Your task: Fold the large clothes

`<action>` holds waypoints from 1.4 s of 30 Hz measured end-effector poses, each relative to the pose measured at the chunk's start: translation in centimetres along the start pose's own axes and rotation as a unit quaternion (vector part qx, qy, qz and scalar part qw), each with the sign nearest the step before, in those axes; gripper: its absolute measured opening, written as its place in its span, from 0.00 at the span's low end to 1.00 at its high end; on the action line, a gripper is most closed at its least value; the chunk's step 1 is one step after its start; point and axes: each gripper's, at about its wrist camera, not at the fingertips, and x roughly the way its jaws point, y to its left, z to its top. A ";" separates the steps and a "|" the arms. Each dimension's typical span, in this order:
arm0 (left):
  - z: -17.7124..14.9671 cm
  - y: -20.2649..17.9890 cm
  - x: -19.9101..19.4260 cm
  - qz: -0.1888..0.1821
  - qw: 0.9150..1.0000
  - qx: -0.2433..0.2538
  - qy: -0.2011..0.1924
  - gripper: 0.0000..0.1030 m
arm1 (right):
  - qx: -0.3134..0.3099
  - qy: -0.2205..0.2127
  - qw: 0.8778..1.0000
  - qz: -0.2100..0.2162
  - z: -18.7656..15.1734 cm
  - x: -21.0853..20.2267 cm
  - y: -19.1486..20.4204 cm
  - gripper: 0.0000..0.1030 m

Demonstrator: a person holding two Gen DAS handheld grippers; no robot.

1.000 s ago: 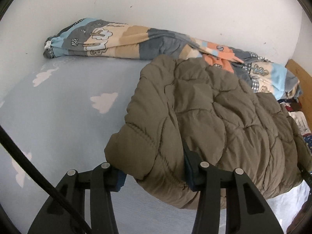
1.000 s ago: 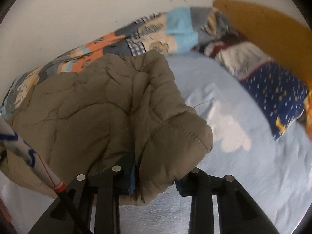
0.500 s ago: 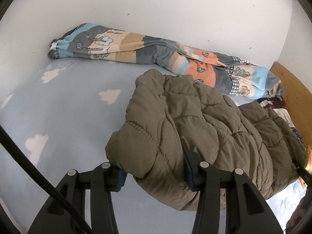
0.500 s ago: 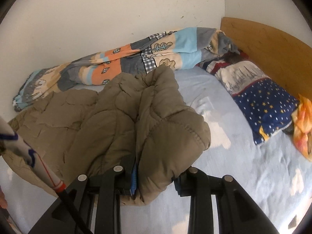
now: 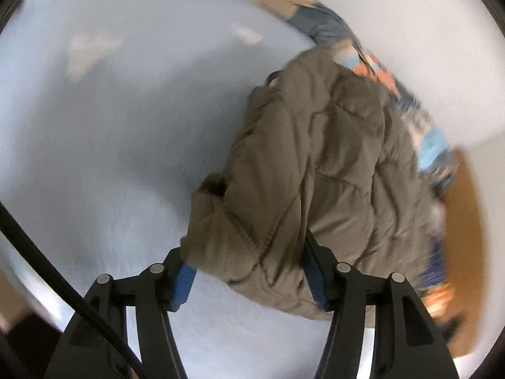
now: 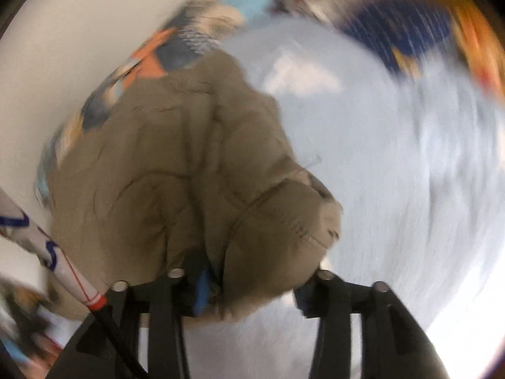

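Observation:
An olive quilted puffer jacket (image 5: 318, 170) hangs over the pale blue bed sheet (image 5: 132, 120). My left gripper (image 5: 249, 278) is shut on one padded edge of it, the fabric bulging between the blue pads (image 5: 184, 282). My right gripper (image 6: 252, 287) is shut on another edge of the same jacket (image 6: 176, 173), which fills the gap between its jaws. Both views are motion-blurred and look down at the bed.
A patterned orange, blue and grey duvet (image 5: 372, 63) lies along the white wall. A dark blue star pillow (image 6: 407, 28) and the wooden headboard (image 5: 464, 221) are to the right. The sheet (image 6: 378, 158) has white cloud prints.
Both grippers have lifted and tilted downward with the jacket, which has been pulled up off the bed and now hangs. The views have gone blurred with fast motion.

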 end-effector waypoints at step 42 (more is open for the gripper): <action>-9.1 -12.7 7.1 0.142 0.925 0.332 -0.116 0.68 | -0.204 -0.080 0.974 -0.054 -3.4 3.9 10.1 0.67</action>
